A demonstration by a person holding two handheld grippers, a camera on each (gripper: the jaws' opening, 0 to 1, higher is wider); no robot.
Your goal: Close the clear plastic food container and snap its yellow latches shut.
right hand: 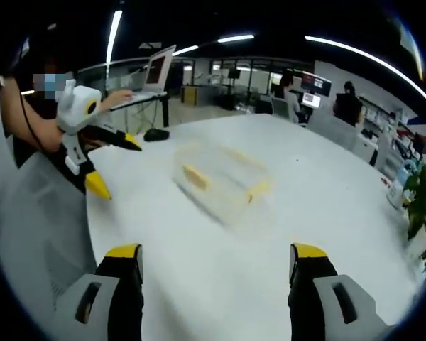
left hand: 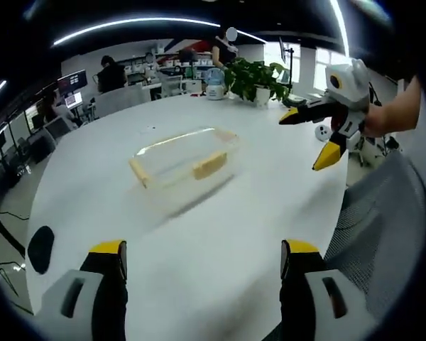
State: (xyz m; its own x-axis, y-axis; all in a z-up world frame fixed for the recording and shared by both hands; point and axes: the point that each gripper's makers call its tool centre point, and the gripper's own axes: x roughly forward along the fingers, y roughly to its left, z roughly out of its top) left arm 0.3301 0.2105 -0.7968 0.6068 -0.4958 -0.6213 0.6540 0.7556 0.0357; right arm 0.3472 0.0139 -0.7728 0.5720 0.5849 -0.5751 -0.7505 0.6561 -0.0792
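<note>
Left gripper view: the left gripper [left hand: 202, 259] stands with its yellow-tipped jaws spread wide and nothing between them, raised over the near part of a round white table [left hand: 270, 185]. The clear plastic food container [left hand: 184, 162] sits on the table well ahead of the jaws, lid on top, with one yellow latch [left hand: 209, 165] on its near long side and another [left hand: 138, 172] at the left end; whether they are snapped down cannot be told through the blur. The right gripper [left hand: 305, 138] enters from the right, held by a hand [left hand: 376, 121], jaws parted and empty, apart from the container. A potted plant [left hand: 259, 78] stands at the far edge. Right gripper view: the right gripper [right hand: 216, 259] is wide open and empty above the table [right hand: 326, 185]. The container [right hand: 224, 177] lies ahead, blurred. The left gripper [right hand: 113, 163] shows at left, jaws apart, near a laptop [right hand: 153, 74].
</note>
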